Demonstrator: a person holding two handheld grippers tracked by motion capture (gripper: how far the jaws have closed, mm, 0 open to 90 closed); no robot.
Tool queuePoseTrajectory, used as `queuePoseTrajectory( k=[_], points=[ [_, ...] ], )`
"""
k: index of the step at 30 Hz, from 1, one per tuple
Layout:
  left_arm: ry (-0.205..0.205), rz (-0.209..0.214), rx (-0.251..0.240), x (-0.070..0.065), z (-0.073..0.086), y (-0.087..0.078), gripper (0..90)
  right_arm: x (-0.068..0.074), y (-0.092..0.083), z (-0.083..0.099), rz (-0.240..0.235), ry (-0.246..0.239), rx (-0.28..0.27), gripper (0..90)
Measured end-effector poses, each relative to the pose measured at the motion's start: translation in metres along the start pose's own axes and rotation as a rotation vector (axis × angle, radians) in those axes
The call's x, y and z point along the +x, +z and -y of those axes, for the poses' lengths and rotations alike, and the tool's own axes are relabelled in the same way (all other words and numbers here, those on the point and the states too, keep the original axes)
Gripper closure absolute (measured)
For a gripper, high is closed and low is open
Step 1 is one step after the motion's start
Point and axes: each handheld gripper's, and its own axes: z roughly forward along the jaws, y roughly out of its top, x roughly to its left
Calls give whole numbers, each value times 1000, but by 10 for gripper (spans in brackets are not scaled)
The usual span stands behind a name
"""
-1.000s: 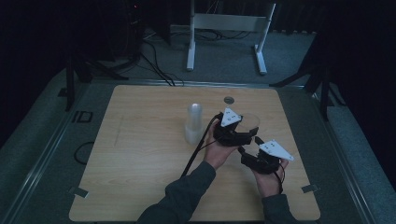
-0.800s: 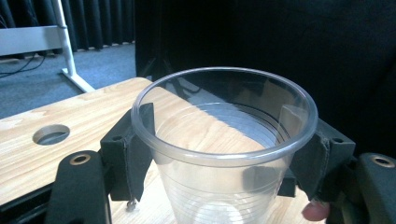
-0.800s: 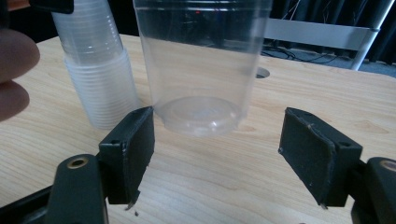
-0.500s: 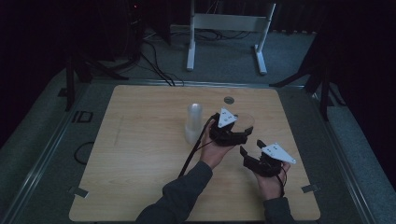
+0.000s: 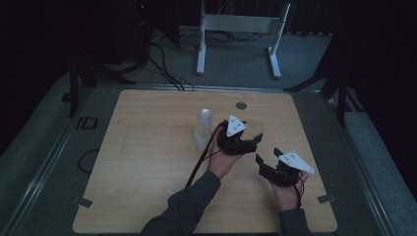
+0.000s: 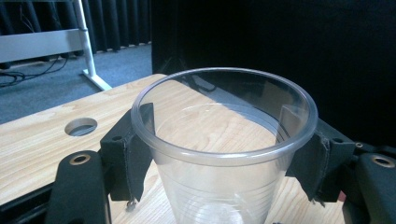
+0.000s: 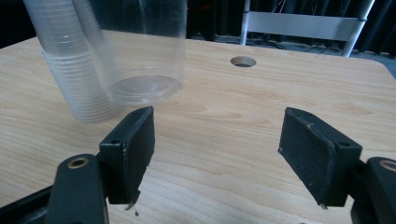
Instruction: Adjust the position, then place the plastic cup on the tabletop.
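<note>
Left gripper view shows the left tongs (image 6: pixel 224 154) clamped on a clear cup (image 6: pixel 223 140); squeezing could buckle it, right tongs (image 7: pixel 229 154) apart beside

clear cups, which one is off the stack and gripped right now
The single clear cup, clamped just under its rim by the left gripper. The other cups sit nested in a stack on the table.

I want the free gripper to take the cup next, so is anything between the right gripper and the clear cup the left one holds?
Nothing visible. The right gripper stands open over bare table, facing the clear cup clamped in the left gripper. The stack of cups stands off to one side.
</note>
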Motion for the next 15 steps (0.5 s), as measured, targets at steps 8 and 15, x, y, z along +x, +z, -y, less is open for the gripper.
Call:
queuePoseTrajectory(
  k=[8, 15],
  points=[
    [-1, -11, -4, 3, 6, -5, 290, -1, -1, 0, 4, 3, -2, 267],
    [9, -16, -4, 4, 13, -9, 290, -3, 0, 0, 10, 9, -7, 268]
  ],
)
